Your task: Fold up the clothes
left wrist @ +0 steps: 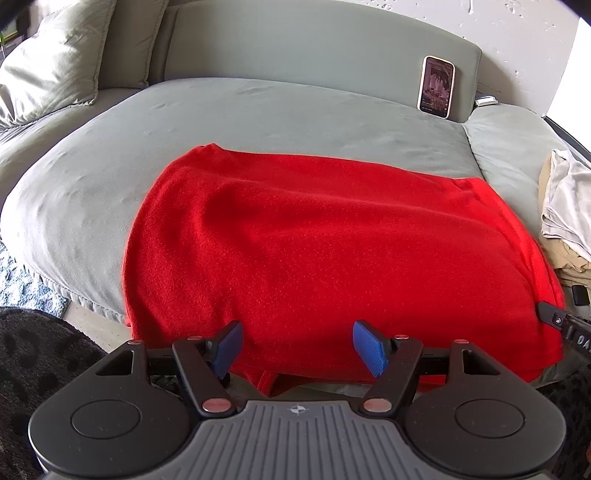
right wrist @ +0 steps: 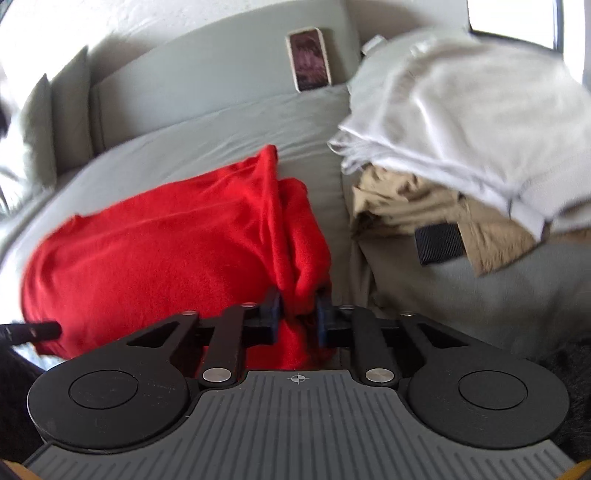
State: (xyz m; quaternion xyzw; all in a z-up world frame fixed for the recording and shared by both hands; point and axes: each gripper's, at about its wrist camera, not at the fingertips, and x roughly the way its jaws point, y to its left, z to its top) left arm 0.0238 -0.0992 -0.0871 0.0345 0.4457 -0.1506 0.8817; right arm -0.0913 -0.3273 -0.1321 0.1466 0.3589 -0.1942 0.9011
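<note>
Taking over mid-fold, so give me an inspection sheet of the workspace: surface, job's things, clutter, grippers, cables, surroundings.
Surface: grey sofa seat, lightly creased.
Job's things: red garment spread flat, its near edge hanging over the seat front.
Clutter: pile of white and tan clothes to the right; phone propped on the backrest.
Grippers: left gripper open over the near edge; right gripper pinching the garment's right end.
Cables: nothing seen.
Surroundings: cushion, white wall.

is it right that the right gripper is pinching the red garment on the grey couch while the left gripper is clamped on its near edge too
Not quite. The left gripper stands open over the near edge of the red garment, gripping nothing, as the left wrist view shows. The right gripper does pinch the garment's corner on the grey couch.
</note>
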